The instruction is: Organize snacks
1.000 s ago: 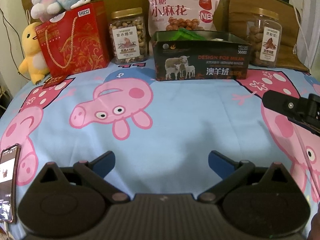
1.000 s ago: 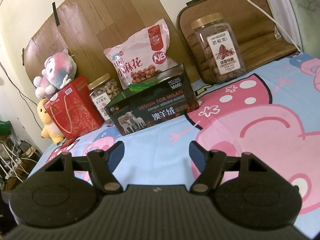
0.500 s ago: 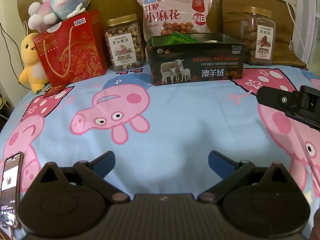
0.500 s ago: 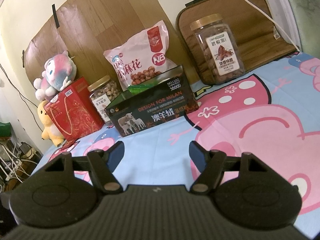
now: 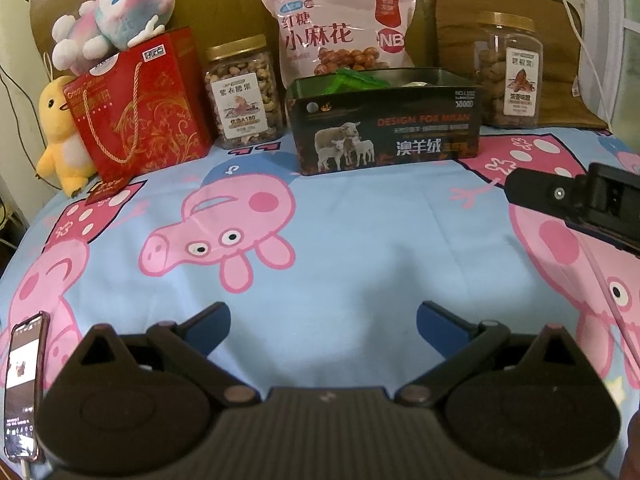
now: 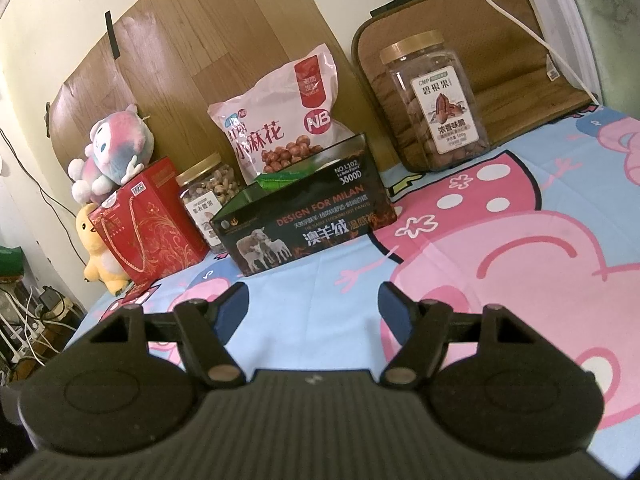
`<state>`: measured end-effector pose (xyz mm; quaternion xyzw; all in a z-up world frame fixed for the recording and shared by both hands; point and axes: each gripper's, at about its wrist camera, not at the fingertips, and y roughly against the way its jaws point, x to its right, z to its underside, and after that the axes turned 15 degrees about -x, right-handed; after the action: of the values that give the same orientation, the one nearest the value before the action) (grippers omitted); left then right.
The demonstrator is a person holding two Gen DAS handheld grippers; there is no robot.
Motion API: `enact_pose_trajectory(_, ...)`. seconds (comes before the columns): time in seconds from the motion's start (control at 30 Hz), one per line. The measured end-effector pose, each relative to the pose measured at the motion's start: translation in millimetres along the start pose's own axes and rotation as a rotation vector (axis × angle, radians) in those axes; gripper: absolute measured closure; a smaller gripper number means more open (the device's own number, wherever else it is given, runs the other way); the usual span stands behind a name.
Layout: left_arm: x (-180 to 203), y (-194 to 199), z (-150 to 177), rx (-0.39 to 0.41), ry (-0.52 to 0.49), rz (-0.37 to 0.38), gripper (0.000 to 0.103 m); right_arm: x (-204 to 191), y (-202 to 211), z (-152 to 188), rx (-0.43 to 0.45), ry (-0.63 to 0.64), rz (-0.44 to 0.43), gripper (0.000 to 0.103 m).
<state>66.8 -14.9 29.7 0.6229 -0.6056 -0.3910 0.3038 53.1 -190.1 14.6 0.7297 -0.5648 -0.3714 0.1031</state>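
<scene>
Both the left tongs (image 5: 323, 326) and right tongs (image 6: 313, 305) hover level, blue-tipped fingers (image 5: 211, 326) spread wide, holding nothing.

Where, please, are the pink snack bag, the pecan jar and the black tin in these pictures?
pink snack bag (image 5: 340, 28): left wrist view, on its printed front.
pecan jar (image 6: 438, 112): right wrist view, on its white label.
black tin (image 5: 384, 136): left wrist view, on its front wall.

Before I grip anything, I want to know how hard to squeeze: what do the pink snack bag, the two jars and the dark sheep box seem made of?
Pink snack bag: soft glossy plastic film, creased. Cashew jar and pecan jar: clear rigid plastic, probably; contents show. Dark sheep box: likely tin; shiny inner wall.
</scene>
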Motion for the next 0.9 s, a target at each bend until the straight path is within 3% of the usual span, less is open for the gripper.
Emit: enact_pose_trajectory(0.9, 3.3, 4.8, -0.1, 0.019, -0.028, -0.010, 0.000, 0.9, 0.8, -0.3, -0.001, -0.003, 0.001, 0.029)
